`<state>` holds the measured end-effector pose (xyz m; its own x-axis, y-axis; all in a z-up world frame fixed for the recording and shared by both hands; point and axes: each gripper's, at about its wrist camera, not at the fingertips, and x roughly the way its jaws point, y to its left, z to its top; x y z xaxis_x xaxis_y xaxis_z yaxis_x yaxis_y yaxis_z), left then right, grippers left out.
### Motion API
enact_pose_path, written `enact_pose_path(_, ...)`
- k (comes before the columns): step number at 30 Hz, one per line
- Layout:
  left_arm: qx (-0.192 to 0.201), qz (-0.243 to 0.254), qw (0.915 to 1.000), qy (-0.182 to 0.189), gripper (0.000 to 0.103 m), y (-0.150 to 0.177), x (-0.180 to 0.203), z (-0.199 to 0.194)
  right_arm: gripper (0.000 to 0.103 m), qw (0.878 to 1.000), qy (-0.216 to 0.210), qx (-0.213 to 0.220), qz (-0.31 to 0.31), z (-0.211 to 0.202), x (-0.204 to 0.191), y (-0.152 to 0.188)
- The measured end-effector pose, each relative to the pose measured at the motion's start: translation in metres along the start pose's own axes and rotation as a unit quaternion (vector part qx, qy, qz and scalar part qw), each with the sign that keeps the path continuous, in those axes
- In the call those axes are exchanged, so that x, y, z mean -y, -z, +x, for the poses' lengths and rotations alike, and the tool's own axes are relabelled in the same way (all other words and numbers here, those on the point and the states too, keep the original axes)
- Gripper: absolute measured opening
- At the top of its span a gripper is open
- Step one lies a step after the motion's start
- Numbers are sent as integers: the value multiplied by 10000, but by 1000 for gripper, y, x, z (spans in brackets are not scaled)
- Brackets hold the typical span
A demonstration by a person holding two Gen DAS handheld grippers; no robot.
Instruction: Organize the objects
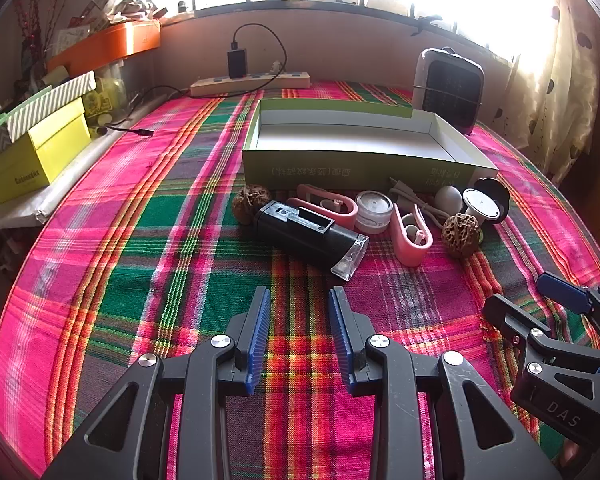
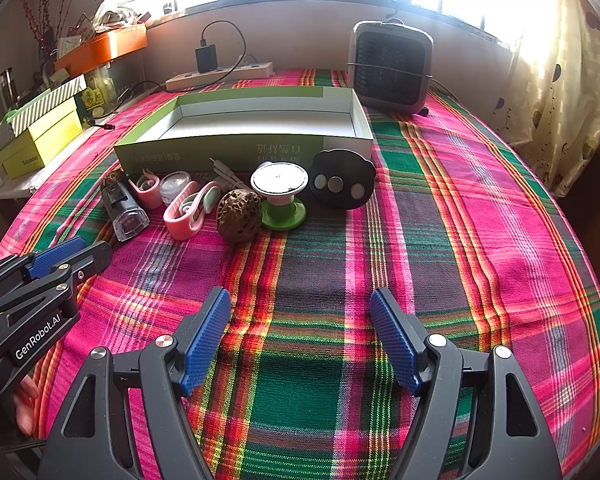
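An empty green box [image 1: 364, 166] [image 2: 236, 148] with a white inside lies open on the plaid cloth. In front of it lies a row of small objects: a black device with a clear end [image 1: 308, 236] [image 2: 122, 208], two walnuts [image 1: 460, 235] [image 1: 250, 200], one of them also in the right wrist view [image 2: 239, 216], two pink clips [image 1: 410, 236] [image 1: 326, 206] [image 2: 184, 216], a small clear jar [image 1: 374, 212] [image 2: 174, 186], a white-topped green spool [image 2: 281, 196] and a black round holder [image 2: 342, 179]. My left gripper [image 1: 299, 300] is open and empty, short of the black device. My right gripper [image 2: 300, 300] is open and empty, short of the spool.
A grey fan heater [image 1: 448, 88] [image 2: 392, 68] stands behind the box at the right. A power strip with a charger [image 1: 250, 82] [image 2: 220, 74] lies at the back. Yellow and striped boxes [image 1: 36, 152] sit on a side shelf at the left. A curtain [image 2: 556, 92] hangs at the right.
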<state>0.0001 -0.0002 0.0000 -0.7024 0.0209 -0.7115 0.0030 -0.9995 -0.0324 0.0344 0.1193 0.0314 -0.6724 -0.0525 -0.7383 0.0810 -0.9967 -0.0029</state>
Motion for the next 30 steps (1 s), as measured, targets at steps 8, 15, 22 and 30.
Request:
enact_pose_path(8, 0, -35, 10000, 50, 29, 0, -1, 0, 73, 10000, -1, 0, -1, 0, 0, -1)
enact_pose_path(15, -21, 85, 9999, 58, 29, 2, 0, -1, 73, 10000, -12, -7, -1, 1, 1, -2)
enact_pose_path(22, -292, -279, 9982, 438, 29, -10, -15, 2, 73, 9999, -73, -51, -76, -1, 4, -2)
enact_pose_path(30, -371, -407, 9946, 884, 37, -19, -10, 1, 73, 9998, -133, -85, -141, 5, 0, -7)
